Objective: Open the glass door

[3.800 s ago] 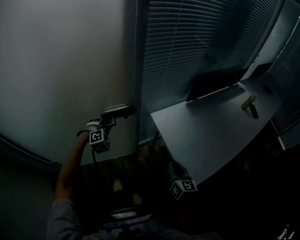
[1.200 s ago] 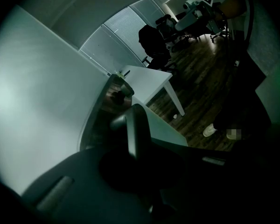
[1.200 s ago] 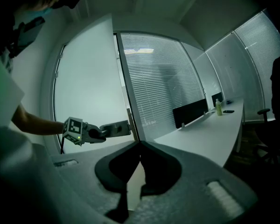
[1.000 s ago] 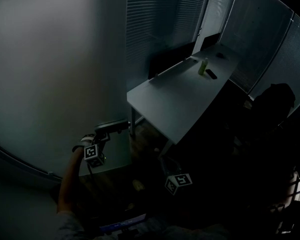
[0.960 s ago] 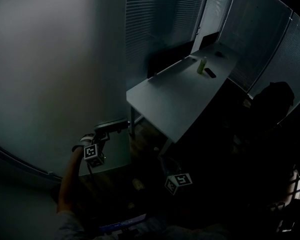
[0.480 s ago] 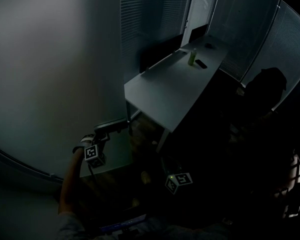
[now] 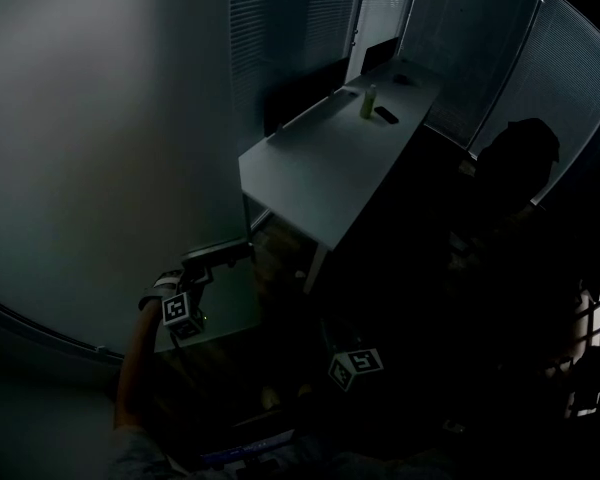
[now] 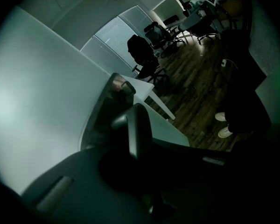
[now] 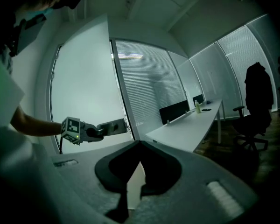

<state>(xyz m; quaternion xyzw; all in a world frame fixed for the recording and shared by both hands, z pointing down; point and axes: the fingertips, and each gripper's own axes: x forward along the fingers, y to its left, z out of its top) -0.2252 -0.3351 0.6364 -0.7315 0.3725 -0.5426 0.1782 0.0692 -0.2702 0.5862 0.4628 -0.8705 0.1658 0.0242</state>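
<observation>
Left gripper fingers are clamped tight on the dark metal lever handle, low on the free edge of the frosted glass door. Right gripper jaws are closed tip to tip w/ nothing btwn them, well apart from the door. Task looks partway done: the door stands off its frame and the rm beyond shows thru the gap. Prob. more swing left. The near corner of the long white desk sits close by the door's edge, so little slack there. Dark wood floor is open. The black office chair is well off right.
</observation>
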